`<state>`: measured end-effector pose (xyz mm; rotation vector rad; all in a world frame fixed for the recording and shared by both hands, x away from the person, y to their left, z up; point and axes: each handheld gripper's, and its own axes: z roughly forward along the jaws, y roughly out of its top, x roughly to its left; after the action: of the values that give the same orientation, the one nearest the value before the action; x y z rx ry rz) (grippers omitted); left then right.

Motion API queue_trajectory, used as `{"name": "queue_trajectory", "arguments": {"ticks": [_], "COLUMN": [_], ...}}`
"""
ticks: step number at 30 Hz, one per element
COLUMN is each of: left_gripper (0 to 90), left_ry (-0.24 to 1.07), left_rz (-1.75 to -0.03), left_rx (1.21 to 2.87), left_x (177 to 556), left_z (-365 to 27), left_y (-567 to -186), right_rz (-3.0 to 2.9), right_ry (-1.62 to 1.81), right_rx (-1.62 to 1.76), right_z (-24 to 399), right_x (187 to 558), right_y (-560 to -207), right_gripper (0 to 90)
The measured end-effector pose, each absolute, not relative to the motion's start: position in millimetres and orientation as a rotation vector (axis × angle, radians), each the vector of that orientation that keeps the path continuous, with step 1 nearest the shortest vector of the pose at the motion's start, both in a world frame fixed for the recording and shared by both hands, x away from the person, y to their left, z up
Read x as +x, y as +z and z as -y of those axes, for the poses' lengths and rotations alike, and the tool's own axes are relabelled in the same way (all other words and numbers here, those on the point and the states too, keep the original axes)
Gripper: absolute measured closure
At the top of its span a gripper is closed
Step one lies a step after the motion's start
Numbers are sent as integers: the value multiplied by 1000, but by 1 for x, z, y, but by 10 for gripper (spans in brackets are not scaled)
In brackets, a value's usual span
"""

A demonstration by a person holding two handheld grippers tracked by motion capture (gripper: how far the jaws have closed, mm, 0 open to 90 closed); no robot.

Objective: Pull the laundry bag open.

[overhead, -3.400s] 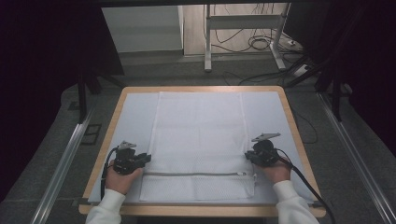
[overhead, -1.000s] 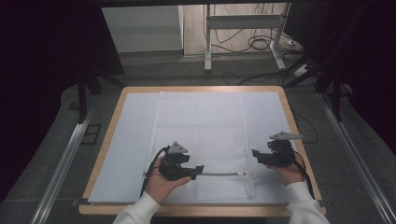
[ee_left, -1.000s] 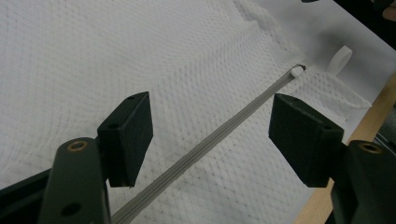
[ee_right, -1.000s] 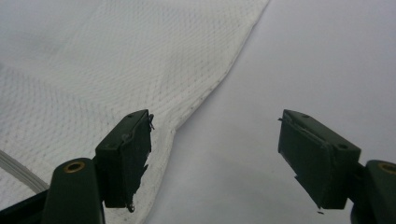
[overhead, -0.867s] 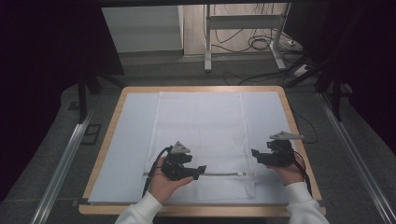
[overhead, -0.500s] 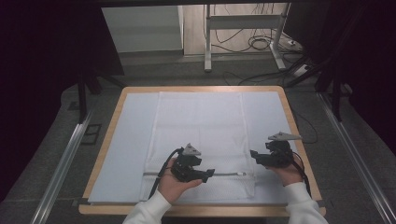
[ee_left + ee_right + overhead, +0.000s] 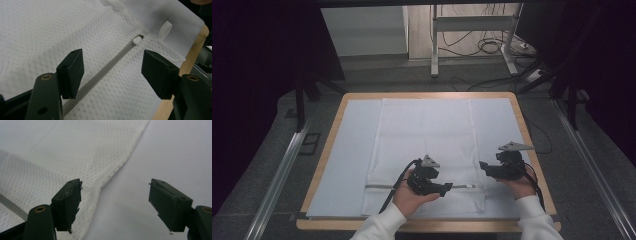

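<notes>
Both grippers empty — left gripper (image 7: 447,189) wide over zipper (image 7: 110,65), pull (image 7: 136,40) at one o'clock; right gripper (image 7: 484,166) wide. Risked snagging mesh bag (image 7: 427,130).

No readable text, labels, brands or numbers anywhere: mesh bag (image 7: 427,150), its zipper (image 7: 105,71), surface (image 7: 522,120) and tool pads are all unmarked.
</notes>
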<state>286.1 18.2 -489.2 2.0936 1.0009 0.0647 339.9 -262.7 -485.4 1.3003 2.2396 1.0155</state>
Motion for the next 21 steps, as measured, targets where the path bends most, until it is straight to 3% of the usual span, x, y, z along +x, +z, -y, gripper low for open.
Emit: {"name": "queue_trajectory", "arguments": {"ticks": [21], "left_gripper": [365], "left_ry": [31], "left_rz": [-985], "left_rx": [2110], "left_x": [295], "left_z": [7], "left_y": [-490], "right_rz": [-2236], "right_ry": [1013], "right_rx": [1311], "right_z": [264], "right_x": [340], "right_y": [-486], "right_gripper": [253]}}
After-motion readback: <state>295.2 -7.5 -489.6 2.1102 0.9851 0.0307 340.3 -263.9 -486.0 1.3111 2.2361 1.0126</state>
